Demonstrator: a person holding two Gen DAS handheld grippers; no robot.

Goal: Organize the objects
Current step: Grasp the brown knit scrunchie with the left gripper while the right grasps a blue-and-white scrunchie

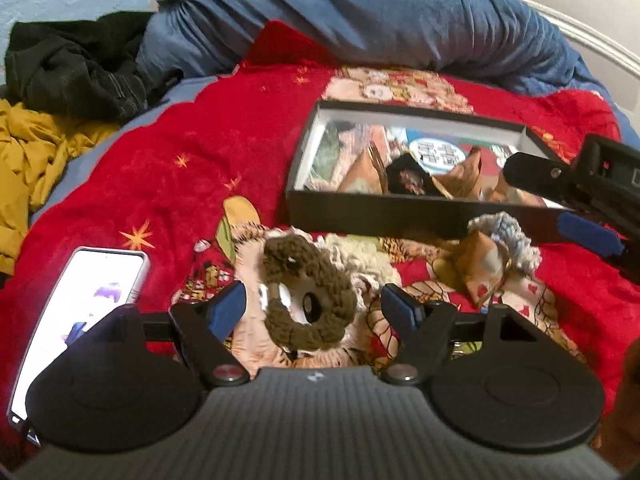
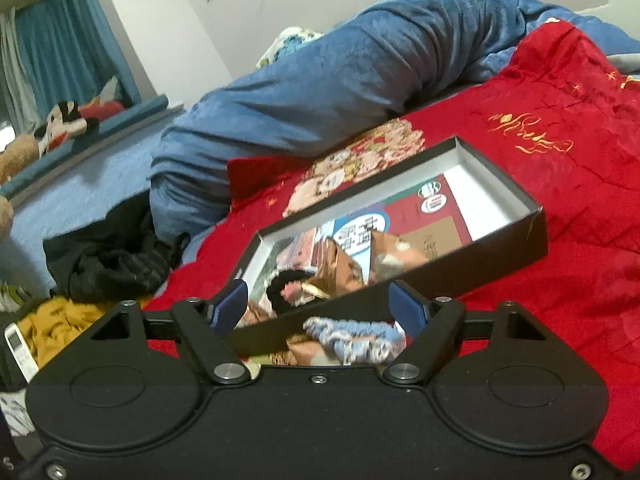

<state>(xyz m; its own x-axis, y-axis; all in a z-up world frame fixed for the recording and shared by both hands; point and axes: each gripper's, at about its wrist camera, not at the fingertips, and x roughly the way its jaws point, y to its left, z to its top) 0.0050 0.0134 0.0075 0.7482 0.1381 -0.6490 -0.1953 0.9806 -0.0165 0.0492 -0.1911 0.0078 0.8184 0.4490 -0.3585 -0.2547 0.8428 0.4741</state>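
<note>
- two claws are out and both stand wide with nothing gripped: your left claw (image 1: 312, 306) straddles the brown scrunchie (image 1: 310, 292), whose loop lies flat between the blue pads without touching either, so it looks lined up for a pinch.
- your right claw (image 2: 318, 306) hangs just above the pale blue scrunchie (image 2: 352, 338), which sits low between its fingers on the near side of the box wall; the pads do not press it.
- straight ahead of both claws lies the black box (image 1: 400, 216), open on top, already holding a black scrunchie (image 2: 286, 284), patterned cloth pieces and printed cards, so it is likely where the loose ones belong.
- another patterned cloth piece (image 1: 486, 268) lies beside the pale blue scrunchie, right of your left claw.
- a lit phone (image 1: 80, 312) rests left of your left claw, clear of the work.
- everything sits on a soft red blanket (image 1: 168, 184) on a bed; beyond the box a rolled blue duvet (image 1: 360, 16), dark clothes (image 1: 76, 68) and a yellow garment (image 1: 36, 160) farther left.
</note>
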